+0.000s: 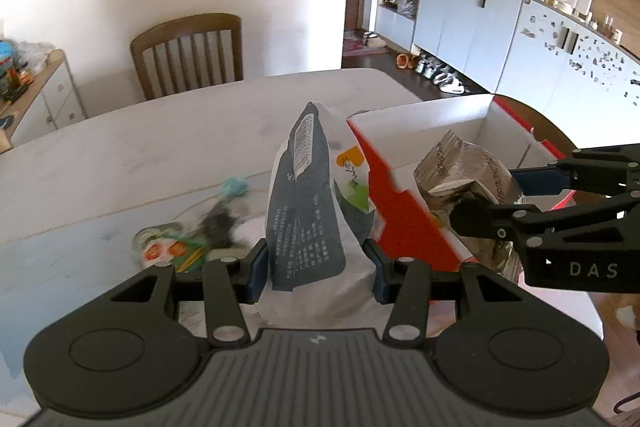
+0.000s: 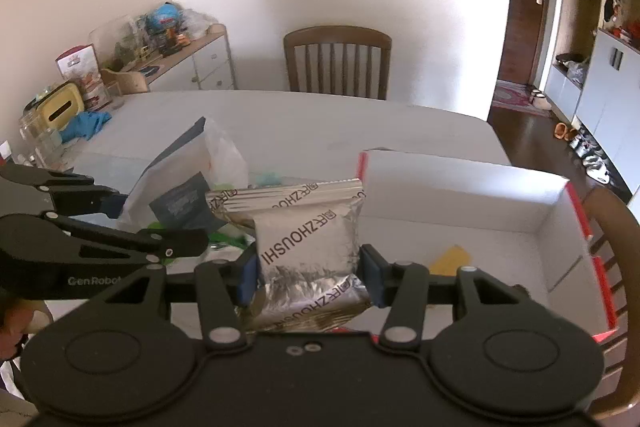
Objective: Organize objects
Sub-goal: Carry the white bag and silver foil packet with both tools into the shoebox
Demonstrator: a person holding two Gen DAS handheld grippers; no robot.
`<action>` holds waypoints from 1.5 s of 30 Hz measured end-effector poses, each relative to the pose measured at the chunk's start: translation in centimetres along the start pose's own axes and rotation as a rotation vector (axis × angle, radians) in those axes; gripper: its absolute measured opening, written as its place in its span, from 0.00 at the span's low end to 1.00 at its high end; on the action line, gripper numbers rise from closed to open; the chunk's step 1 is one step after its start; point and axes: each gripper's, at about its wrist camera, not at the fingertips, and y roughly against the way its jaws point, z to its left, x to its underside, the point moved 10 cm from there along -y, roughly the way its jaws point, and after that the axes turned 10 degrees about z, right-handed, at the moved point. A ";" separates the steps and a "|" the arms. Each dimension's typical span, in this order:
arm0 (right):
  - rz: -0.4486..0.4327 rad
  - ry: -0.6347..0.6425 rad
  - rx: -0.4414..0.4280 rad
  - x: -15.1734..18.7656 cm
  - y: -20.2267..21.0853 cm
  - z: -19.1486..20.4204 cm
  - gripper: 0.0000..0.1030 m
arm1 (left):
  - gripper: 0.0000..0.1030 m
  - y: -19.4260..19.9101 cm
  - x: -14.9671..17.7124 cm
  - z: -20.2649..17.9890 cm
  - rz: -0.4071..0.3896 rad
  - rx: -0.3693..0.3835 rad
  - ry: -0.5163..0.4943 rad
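Note:
My left gripper (image 1: 318, 269) is shut on a white and dark blue packet (image 1: 308, 195), held upright above the table just left of the red and white box (image 1: 404, 211). The same packet (image 2: 180, 183) shows at the left of the right wrist view, with the left gripper (image 2: 160, 223) on it. My right gripper (image 2: 310, 275) is shut on a silver foil pouch (image 2: 308, 243) printed with black letters, held over the near edge of the box (image 2: 460, 195). From the left wrist view the pouch (image 1: 460, 167) hangs over the box, the right gripper (image 1: 520, 197) on it.
A green, orange and black heap of small packets (image 1: 188, 239) lies blurred on the white table (image 1: 160, 147). A yellow item (image 2: 450, 259) lies in the box. Wooden chairs (image 2: 338, 63) stand at the far side and beside the box. A cluttered sideboard (image 2: 168, 55) stands left.

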 end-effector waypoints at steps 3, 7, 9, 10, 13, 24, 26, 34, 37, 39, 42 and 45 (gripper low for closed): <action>-0.005 -0.014 0.007 0.0 0.3 -2.0 0.49 | 0.47 -0.7 -1.1 -1.8 0.000 0.007 -0.010; -0.005 -0.028 0.022 0.3 0.5 -4.4 0.49 | 0.47 -1.7 -2.2 -4.2 -0.002 0.011 -0.022; -0.006 -0.038 0.029 0.4 0.6 -5.7 0.49 | 0.47 -2.1 -3.0 -5.2 -0.003 0.014 -0.031; -0.008 -0.041 0.033 0.5 0.8 -6.6 0.49 | 0.47 -2.4 -3.4 -5.6 -0.004 0.015 -0.035; -0.013 -0.054 0.054 0.6 1.0 -8.9 0.49 | 0.47 -3.0 -4.7 -7.1 -0.007 0.016 -0.046; 0.050 -0.134 0.139 2.2 -1.4 -17.0 0.49 | 0.47 -7.1 -7.9 -11.6 0.035 -0.003 -0.114; 0.071 -0.128 0.149 2.7 -2.4 -17.6 0.49 | 0.47 -8.2 -8.4 -12.3 0.050 -0.010 -0.126; 0.134 -0.098 0.147 4.1 -5.2 -17.8 0.49 | 0.48 -12.8 -8.9 -13.1 0.149 -0.072 -0.176; 0.151 -0.073 0.144 4.0 -5.9 -17.6 0.49 | 0.48 -14.4 -8.6 -12.8 0.201 -0.090 -0.169; 0.166 -0.061 0.143 4.1 -6.6 -17.3 0.49 | 0.48 -15.3 -8.5 -12.4 0.230 -0.098 -0.160; 0.180 -0.045 0.136 3.7 -7.3 -17.2 0.49 | 0.48 -16.2 -8.5 -12.5 0.260 -0.117 -0.168; 0.198 -0.034 0.138 3.7 -8.2 -16.9 0.49 | 0.48 -17.2 -8.5 -13.1 0.289 -0.139 -0.186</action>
